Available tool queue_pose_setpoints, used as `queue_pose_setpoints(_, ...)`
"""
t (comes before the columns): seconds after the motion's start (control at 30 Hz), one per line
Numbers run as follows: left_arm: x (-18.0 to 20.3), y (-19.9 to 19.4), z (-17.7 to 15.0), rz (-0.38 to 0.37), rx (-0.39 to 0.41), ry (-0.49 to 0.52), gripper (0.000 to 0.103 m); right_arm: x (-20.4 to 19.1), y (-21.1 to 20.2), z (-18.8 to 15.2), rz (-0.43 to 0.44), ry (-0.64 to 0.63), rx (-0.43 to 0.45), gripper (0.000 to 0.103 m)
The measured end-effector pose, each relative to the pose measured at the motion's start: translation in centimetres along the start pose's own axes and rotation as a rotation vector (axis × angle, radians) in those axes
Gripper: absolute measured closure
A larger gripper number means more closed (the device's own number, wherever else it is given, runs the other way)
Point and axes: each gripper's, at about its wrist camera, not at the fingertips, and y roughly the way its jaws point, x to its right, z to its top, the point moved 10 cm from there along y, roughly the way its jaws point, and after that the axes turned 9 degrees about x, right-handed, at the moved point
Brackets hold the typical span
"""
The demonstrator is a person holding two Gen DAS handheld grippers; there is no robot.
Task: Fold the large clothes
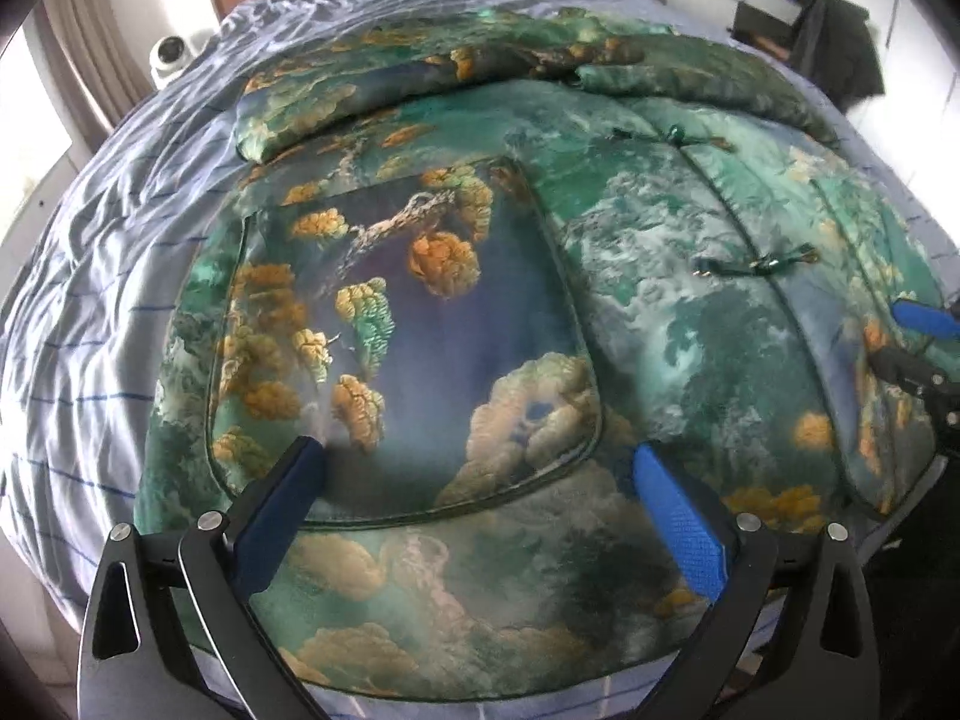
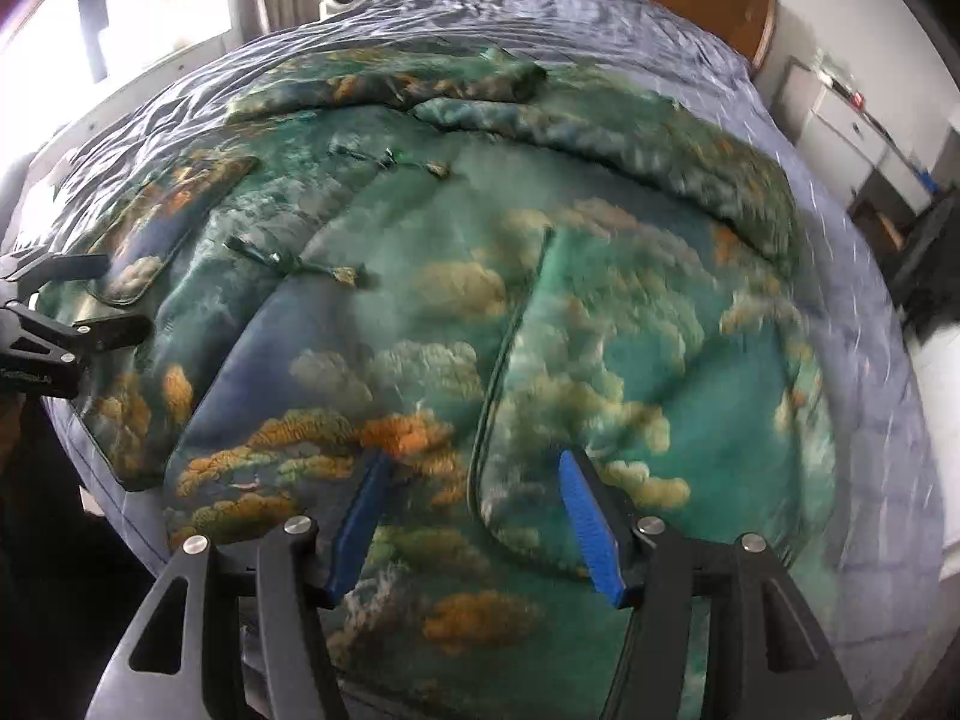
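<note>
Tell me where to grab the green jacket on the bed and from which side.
Grip the jacket by its near hem, coming from the foot of the bed. It lies flat, front up, sleeves folded across the top, and the hem is a free edge right below the open left gripper and right gripper.
</note>
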Motion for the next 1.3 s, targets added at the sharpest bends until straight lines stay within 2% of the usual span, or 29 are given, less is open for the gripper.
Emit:
queue_pose_setpoints(0.17,-1.4,-2.2,0.9,-0.01,0.032,-0.069,0.001,0.1,-0.7,0.7,0.01,0.05,0.031,0.043)
queue_pose_setpoints(0.3,-4.2,-4.9,1.9,0.029,0.09,-0.131,0.001,1.0,-1.0,1.1,0.0,0.096,0.05,0.043)
queue_pose_setpoints(0.43,-7.7,-6.3,1.8,0.082,0.1,-0.2,0.001,1.6,-1.4,1.7,-0.003,0.133,0.083,0.043)
queue_pose_setpoints(0.67,-11.4,-9.1,2.3,0.099,0.153,-0.344,0.001,1.9,-2.3,2.4,-0.006,0.154,0.128,0.043)
queue_pose_setpoints(0.9,-14.1,-12.3,4.8,0.231,0.271,-0.35,0.001,2.5,-3.3,2.9,-0.021,0.169,0.168,0.043)
queue_pose_setpoints(1.1,-14.3,-10.2,4.5,0.246,0.238,-0.344,0.001,2.7,-3.6,2.8,-0.023,0.186,0.173,0.043)
queue_pose_setpoints(1.3,-13.8,-6.9,3.2,0.234,0.165,-0.352,0.001,3.2,-4.4,2.8,-0.037,0.186,0.19,0.043)
